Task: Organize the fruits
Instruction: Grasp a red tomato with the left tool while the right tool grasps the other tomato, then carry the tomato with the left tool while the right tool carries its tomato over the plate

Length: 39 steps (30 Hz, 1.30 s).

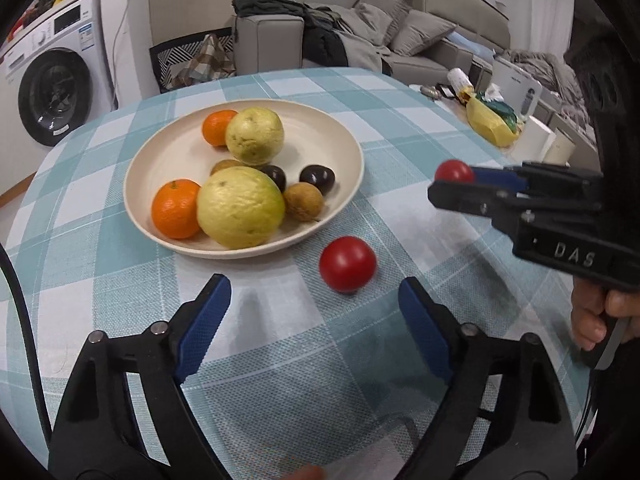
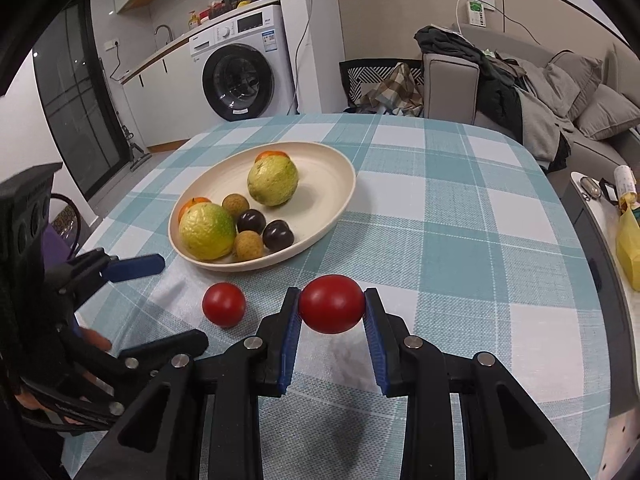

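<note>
A cream plate on the checked tablecloth holds two yellow-green guavas, two oranges, dark plums and brown longans. A red tomato lies on the cloth just in front of the plate. My left gripper is open, its blue pads either side of and just short of that tomato. My right gripper is shut on a second red tomato and holds it above the cloth, right of the plate.
The round table's edge curves off to the right. Beyond it a side counter carries a yellow bag and small items. A sofa with clothes and a washing machine stand behind the table.
</note>
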Each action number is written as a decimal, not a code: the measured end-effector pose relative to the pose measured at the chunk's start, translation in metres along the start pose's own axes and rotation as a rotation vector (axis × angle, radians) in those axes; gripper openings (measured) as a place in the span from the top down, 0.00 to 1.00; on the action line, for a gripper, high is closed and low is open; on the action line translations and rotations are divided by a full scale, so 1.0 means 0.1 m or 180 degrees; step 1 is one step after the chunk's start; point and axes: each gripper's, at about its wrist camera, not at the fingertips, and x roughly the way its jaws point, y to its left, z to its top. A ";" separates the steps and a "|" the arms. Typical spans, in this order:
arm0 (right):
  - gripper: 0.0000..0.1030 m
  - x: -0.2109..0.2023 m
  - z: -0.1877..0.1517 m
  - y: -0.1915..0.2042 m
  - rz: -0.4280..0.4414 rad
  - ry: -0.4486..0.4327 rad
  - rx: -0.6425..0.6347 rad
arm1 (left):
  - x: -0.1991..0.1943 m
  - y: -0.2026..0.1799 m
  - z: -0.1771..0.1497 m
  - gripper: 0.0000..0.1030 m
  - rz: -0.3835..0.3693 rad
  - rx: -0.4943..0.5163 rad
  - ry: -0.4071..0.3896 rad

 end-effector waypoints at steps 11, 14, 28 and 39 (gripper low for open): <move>0.69 -0.06 0.04 0.01 0.0010 -0.0041 -0.0009 | 0.15 -0.22 0.06 0.51 -0.0036 0.0098 0.0093; 0.69 -0.10 0.04 0.00 0.0021 -0.0071 0.0000 | 0.18 -0.25 0.08 0.61 -0.0038 0.0074 0.0114; 0.69 -0.12 0.05 -0.03 0.0016 -0.0088 0.0027 | 0.15 -0.21 0.10 0.71 -0.0141 0.0033 0.0035; 0.69 -0.14 0.05 0.00 0.0111 -0.0151 0.0044 | 0.03 -0.13 0.12 0.71 -0.0161 -0.0011 -0.0144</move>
